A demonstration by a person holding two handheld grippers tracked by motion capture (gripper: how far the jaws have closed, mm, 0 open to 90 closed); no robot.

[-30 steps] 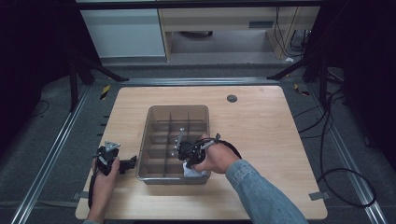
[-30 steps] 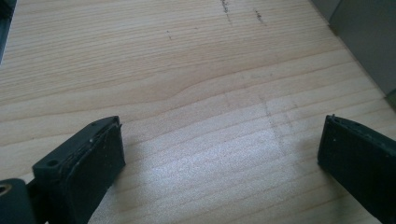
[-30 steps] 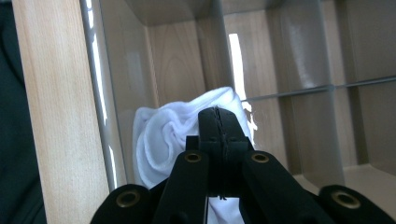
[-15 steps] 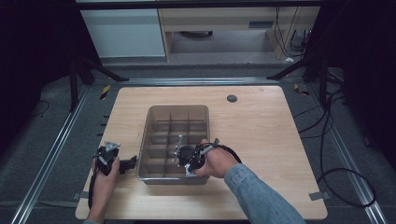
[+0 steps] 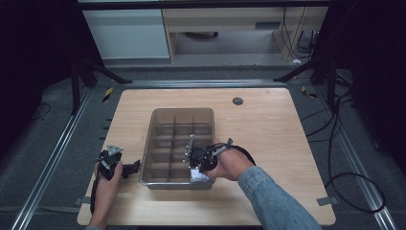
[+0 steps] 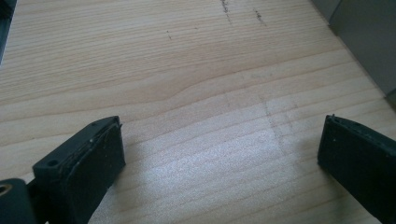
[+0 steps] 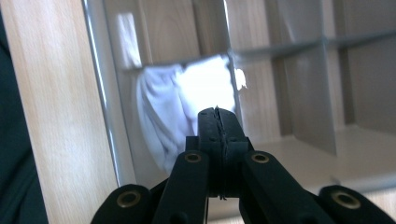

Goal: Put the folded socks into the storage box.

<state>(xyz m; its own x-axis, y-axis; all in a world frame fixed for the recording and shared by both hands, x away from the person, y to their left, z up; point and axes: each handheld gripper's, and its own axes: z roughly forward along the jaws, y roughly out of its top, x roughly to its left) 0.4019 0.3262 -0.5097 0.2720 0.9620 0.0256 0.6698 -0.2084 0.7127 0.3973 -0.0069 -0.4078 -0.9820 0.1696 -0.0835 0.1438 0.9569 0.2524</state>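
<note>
We are working at the clear divided bin (image 5: pixel 158 125) in the middle of the high view, and the job in hand looks like putting a white cloth (image 7: pixel 175 109) into one of its cells. The cloth sits bunched in the corner compartment at the bin's lower right in the high view (image 5: pixel 198 176), pressed against the wall and a divider, which keeps it from spilling into neighbouring cells.

Our right gripper (image 7: pixel 217 111) hovers over that cell at lower centre of its own view, jaws pressed together with nothing visibly pinched between them; the cloth lies just beyond the tips, so we judge it released or being poked down.

Our left gripper (image 6: pixel 219 149) rests at the lower left of the high view (image 5: pixel 128 168), just beside the bin, jaws spread wide over bare wooden table (image 6: pixel 187 70), likely parked out of the way.
</note>
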